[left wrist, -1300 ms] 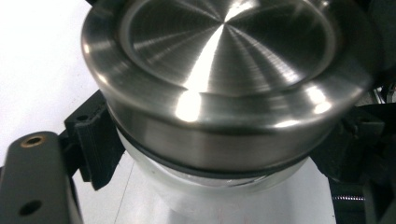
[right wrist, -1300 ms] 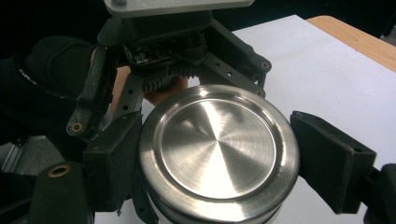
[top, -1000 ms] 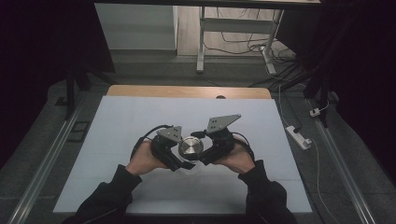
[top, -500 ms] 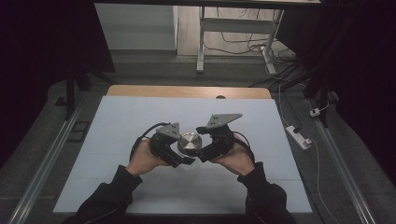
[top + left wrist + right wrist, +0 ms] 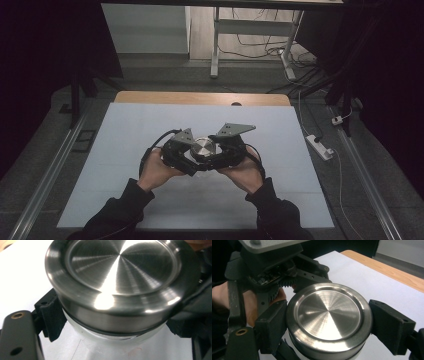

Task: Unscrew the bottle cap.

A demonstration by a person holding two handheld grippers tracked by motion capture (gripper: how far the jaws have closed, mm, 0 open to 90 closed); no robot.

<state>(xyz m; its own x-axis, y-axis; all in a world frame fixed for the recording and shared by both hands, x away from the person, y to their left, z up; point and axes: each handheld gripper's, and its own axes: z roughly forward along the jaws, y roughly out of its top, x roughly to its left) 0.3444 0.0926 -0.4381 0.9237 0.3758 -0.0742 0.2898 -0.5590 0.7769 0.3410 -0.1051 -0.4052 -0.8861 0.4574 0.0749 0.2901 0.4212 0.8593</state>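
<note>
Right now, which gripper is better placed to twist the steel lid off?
Right, probably. The right gripper has its jaws on either side of the steel lid, while the left gripper clamps the pale jar body below it.

No readable text, label, brand, number or sign appears on anything here.

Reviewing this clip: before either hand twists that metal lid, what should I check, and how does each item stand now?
1. Right gripper fingers flank the steel lid: ok.
2. Left gripper fingers sit below the lid, at the pale body: ok.
3. Firm contact on both sides: cannot tell.
4. Lid fully seated: cannot tell.
5. White mat free around the hands: ok.
</note>
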